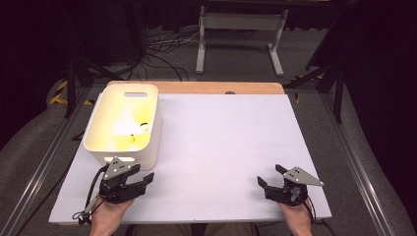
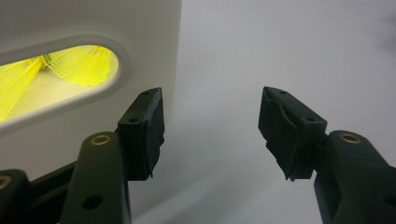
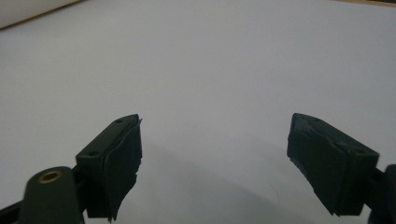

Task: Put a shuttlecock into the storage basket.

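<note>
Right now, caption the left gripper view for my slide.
Open left hand-held gripper beside a white bin, yellow mesh visible through its handle slot.

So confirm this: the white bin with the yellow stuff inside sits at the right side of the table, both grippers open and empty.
Not quite. The white bin sits at the left side of the table, as the high view shows. The left gripper and right gripper are indeed open and empty.

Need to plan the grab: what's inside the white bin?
Inside the white bin, something yellow; through the handle slot it looks like mesh. Glare and the walls hide the rest.
</note>
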The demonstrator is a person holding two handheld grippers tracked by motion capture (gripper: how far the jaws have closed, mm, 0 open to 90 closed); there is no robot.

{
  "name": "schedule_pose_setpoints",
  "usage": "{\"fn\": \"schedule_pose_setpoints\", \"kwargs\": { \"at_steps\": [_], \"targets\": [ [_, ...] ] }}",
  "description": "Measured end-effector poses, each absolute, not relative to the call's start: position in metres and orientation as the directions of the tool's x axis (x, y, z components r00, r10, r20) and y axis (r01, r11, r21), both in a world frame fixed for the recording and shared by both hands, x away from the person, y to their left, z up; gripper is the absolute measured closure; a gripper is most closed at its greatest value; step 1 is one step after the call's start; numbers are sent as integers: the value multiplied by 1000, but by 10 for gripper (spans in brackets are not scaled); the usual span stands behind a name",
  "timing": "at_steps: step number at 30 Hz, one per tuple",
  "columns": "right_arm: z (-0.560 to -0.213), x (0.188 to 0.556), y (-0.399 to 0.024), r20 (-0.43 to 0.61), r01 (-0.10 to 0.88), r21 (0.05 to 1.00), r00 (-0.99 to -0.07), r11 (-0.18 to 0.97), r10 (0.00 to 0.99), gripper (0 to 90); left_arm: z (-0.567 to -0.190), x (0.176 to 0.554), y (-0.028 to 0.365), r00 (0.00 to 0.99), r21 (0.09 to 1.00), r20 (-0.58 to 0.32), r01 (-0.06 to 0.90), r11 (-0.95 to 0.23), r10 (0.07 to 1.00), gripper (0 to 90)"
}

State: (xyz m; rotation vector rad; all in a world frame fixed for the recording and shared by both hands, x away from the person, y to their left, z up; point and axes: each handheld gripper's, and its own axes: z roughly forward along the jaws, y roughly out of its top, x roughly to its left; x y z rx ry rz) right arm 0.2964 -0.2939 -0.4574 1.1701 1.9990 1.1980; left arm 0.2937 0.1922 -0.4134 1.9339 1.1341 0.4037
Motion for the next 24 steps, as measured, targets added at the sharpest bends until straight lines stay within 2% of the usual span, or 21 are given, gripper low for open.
{"fn": "schedule_pose_setpoints", "kwargs": {
  "at_steps": [24],
  "targets": [
    [-457,296,-294,-6,402,887,-485,228,875,182,-422,285,215,491,823,-125,536,-186,862,409]
  ]
}}
